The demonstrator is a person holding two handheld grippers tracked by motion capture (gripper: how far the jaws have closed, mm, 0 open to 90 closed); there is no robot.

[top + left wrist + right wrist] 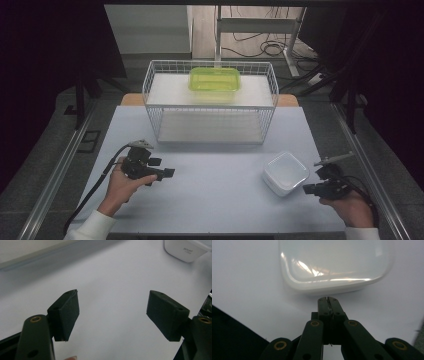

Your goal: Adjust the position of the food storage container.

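White container (334, 265) sits just ahead of the right gripper (328, 299), jaws together; left gripper (112, 315), jaws apart, is well away.

Place: a lab or test room
Worktop (210, 200): pale, bare, framed by metal rails (55, 175)
Beyond the worktop: loose cables (265, 47) on the floor, desk legs (295, 45)
Either side of the worktop: dark curtains (45, 60)

The white box (186, 250) carries small grey print on its side, too blurred to read; no other text shows
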